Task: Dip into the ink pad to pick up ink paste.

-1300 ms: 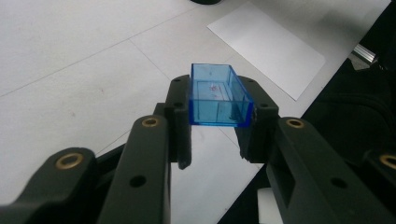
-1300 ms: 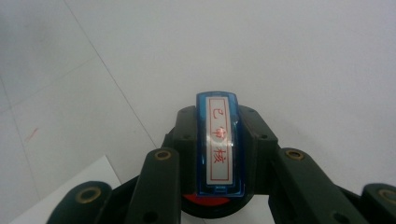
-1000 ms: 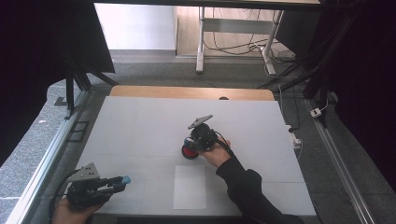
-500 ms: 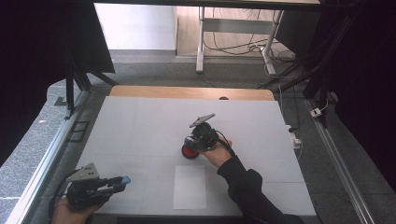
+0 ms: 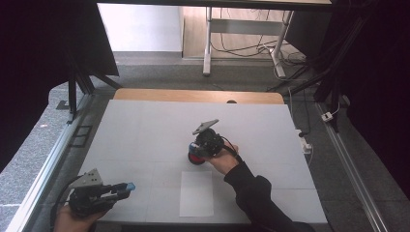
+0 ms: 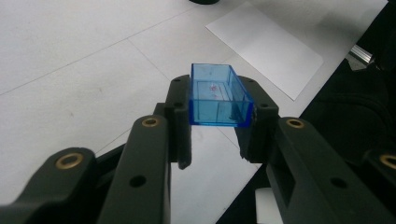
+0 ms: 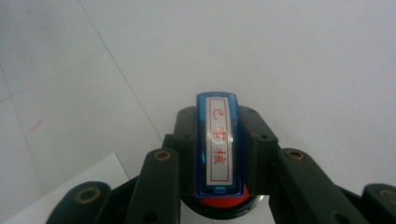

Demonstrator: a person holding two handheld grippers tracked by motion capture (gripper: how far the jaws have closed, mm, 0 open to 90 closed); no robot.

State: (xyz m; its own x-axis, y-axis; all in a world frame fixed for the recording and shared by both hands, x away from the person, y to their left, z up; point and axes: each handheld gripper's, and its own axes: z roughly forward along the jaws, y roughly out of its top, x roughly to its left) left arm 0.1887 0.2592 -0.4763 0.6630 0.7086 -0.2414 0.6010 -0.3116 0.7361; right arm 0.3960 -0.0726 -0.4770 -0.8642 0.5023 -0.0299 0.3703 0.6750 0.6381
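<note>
Around the sheet of paper point(image 5: 196, 193), which lies flat near the front edge of the table point(image 5: 145, 125), most of the white top is bare. Beyond the paper, just past its far right corner, the right gripper point(image 5: 197, 155) with its forearm slants in from the front and blocks that side; a round red and black thing sits under it, seemingly a stamp base. Left of the paper, well apart, the left gripper point(image 5: 126, 186) juts toward it with a blue plastic cap point(image 6: 218, 95) between its jaws; the strip between cap and paper lies free. Everything farther back from the paper offers open passage.
</note>
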